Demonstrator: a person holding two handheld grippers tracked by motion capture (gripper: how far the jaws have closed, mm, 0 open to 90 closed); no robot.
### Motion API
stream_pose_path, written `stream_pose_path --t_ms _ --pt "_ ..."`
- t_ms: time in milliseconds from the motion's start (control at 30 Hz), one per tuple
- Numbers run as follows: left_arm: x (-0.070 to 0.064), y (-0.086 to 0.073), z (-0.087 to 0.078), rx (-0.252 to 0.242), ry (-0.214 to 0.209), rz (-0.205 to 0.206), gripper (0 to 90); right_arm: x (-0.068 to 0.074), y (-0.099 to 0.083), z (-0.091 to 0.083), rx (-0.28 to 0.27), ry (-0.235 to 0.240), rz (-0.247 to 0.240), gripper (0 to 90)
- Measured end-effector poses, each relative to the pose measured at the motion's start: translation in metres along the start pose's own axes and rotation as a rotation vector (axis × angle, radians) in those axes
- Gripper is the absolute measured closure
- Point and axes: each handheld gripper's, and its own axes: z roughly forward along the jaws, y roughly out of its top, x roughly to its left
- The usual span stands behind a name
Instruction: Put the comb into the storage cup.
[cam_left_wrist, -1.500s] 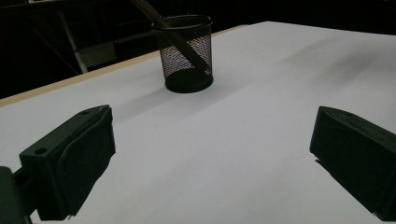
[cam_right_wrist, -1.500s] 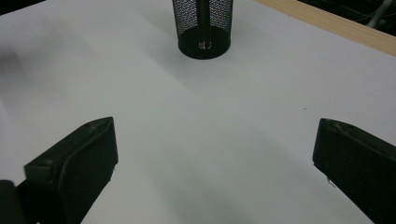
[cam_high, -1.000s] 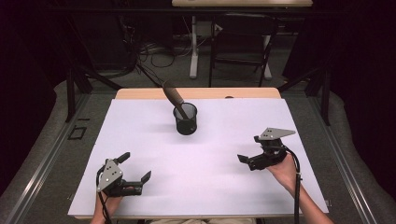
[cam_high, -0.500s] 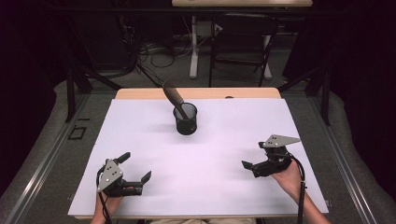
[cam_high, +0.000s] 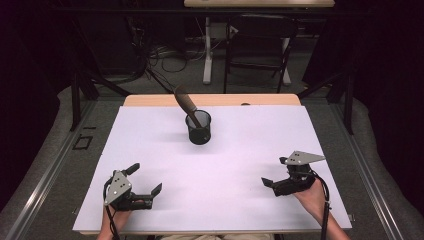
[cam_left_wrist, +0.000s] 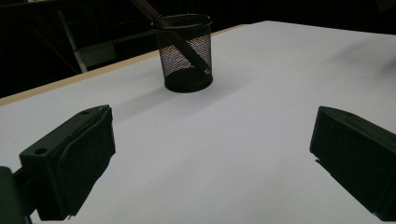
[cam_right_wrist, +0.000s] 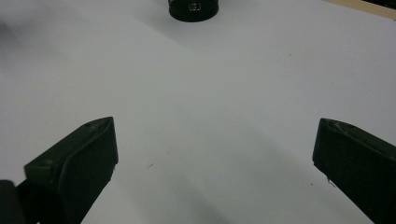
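**Both grippers empty, cup standing far up the sheet**

We hold the left gripper (cam_high: 145, 181) low at the near-left corner of the white sheet (cam_high: 240, 145), its jaws spread wide with nothing between them. In the left gripper view the gap shows bare white surface, and the black mesh cup (cam_left_wrist: 183, 51) stands upright ahead of the jaws, well apart from them.

Our right gripper (cam_high: 272, 176) sits near the near-right edge of the sheet, jaws likewise wide and holding nothing. Its jaws point toward the middle of the table, and the right gripper view looks across the white surface to the base of the cup (cam_right_wrist: 193, 9) at the top of the frame (the rest is cut off).

In the high view the mesh cup (cam_high: 199, 129) stands toward the far side of the sheet, a little left of centre, well apart from both grippers. A dark, brownish stick-like object (cam_high: 186, 103) leans in it, its upper end tilting out over the rim toward the far left; we cannot tell exactly what it is. The wooden table edge (cam_high: 150, 100) shows beyond the sheet.
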Motion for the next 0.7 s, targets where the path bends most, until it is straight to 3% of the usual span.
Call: stream_pose_path --t_ms 700 --pt "0.0 0.0 0.0 0.002 0.0 0.0 0.2 0.012 -0.023 -0.009 -0.029 -0.032 -0.03 0.0"
